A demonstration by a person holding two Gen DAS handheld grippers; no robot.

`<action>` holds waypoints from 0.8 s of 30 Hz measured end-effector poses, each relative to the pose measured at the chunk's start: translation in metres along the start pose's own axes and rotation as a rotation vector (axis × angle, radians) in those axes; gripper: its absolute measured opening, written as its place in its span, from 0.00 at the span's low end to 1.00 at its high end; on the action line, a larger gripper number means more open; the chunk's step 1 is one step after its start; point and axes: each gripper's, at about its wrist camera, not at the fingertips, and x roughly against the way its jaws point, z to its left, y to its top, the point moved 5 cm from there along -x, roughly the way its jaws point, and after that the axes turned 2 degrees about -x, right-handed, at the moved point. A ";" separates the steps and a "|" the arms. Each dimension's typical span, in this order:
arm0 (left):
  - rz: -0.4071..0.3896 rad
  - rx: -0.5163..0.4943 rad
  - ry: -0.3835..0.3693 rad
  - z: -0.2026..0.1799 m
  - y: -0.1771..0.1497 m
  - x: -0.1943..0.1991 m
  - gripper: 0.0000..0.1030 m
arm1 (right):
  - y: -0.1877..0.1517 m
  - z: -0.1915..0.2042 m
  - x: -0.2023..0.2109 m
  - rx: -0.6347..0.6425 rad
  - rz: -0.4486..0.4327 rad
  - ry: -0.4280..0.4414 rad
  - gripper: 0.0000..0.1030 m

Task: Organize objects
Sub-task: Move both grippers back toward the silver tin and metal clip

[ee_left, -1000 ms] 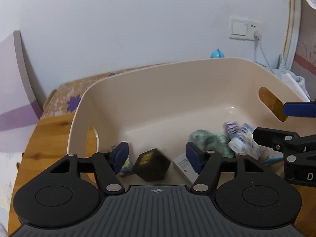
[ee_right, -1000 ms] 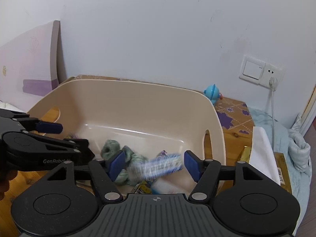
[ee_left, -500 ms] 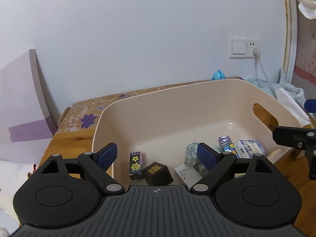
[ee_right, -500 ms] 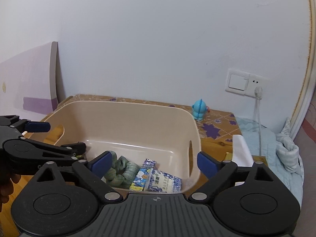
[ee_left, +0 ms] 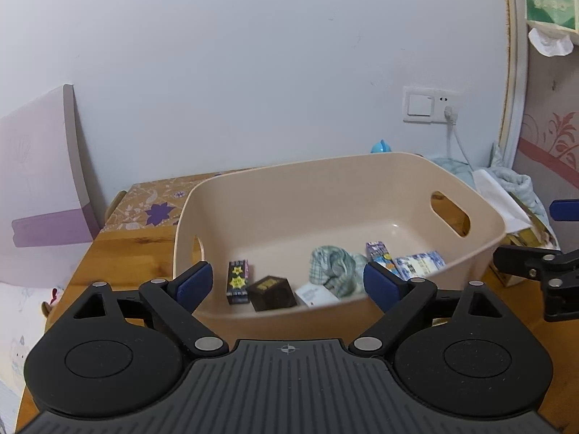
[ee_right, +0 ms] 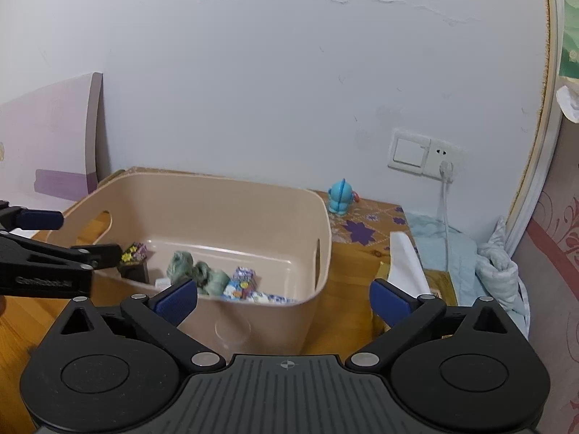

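A beige plastic bin (ee_left: 325, 188) with handle holes stands on the wooden table (ee_left: 119, 253); it also shows in the right wrist view (ee_right: 224, 202). Inside lie a dark box (ee_left: 270, 292), a black starred box (ee_left: 237, 280), a green checked cloth (ee_left: 331, 269), a white card (ee_left: 313, 294) and blue-white packets (ee_left: 419, 264). My left gripper (ee_left: 287, 284) is open and empty, in front of the bin's near wall. My right gripper (ee_right: 284, 294) is open and empty, in front of the bin's right corner.
A blue toy figure (ee_right: 340, 200) stands on a patterned mat (ee_right: 362, 231) behind the bin. A wall socket with a cord (ee_right: 445, 173) is at the right. Cloths and a white sheet (ee_right: 405, 264) lie at the table's right end. A purple-white board (ee_left: 36, 181) leans at the left.
Both grippers have pulled back and up out of the bin and opened wider. The blue-white packet left the right gripper and lies in the bin.
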 end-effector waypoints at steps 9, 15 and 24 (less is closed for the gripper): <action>0.007 -0.074 -0.002 -0.015 -0.018 0.009 0.92 | -0.030 -0.012 -0.007 -0.010 0.064 -0.029 1.00; 0.021 -0.059 -0.036 -0.023 -0.027 0.015 0.92 | -0.054 -0.018 -0.016 -0.025 0.130 -0.057 1.00; 0.090 -0.057 -0.072 -0.032 -0.043 0.010 0.92 | -0.082 -0.027 -0.028 -0.032 0.201 -0.099 1.00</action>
